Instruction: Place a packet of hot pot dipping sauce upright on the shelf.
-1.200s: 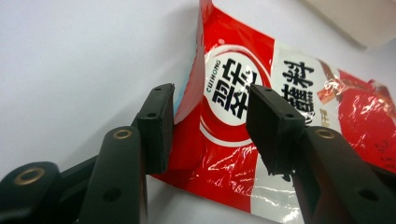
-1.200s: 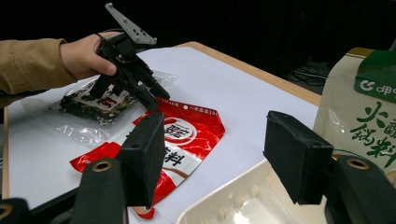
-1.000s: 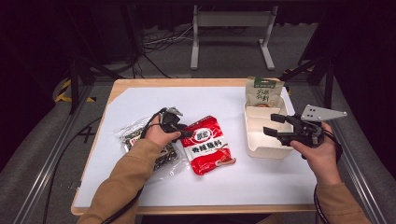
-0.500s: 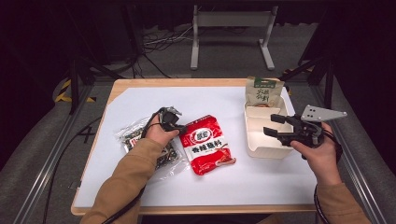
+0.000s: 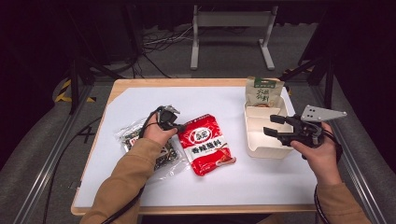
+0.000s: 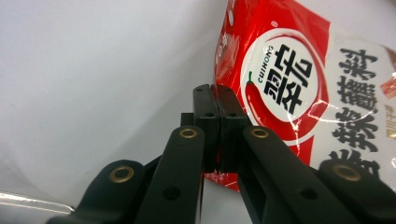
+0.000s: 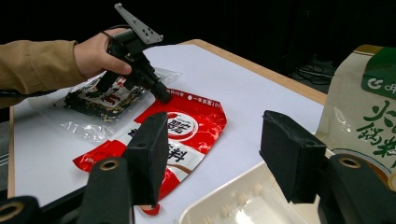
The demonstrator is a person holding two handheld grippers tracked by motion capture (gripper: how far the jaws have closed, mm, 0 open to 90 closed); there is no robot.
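1. Lying at the far left of the white table (image 5: pixel 116 186), beneath the person's left forearm, was a clear packet of dark dried seaweed-like food (image 5: pixel 133 137); its label was too small to read.
2. Left gripper (image 5: pixel 173 126): jaws had just been closing and stood clenched on the top left edge of the red sauce packet (image 5: pixel 208 144). The left gripper view showed the pads pressed flat together over the packet's seam (image 6: pixel 219 168).
3. Red sauce packet: lay flat on the table near the middle, well apart from the tray. Its round white emblem read "CUIHONG" above Chinese characters, beside a small chilli drawing; larger black Chinese characters ran alongside.
4. Cream two-compartment tray (image 5: pixel 261 149): stood right of the packet, and looked empty.
5. Green-and-beige snack bag (image 5: pixel 264 91): stood upright at the tray's far end, with Chinese writing that could not be read clearly.
6. Right gripper (image 5: pixel 274 126): released, jaws wide, hovering over the tray with nothing between them.
7. Risks, as judged: the grip was narrow and on a corner seam, so the slick foil might slip free or swing when lifted; dragging could also snag the neighbouring clear packet.
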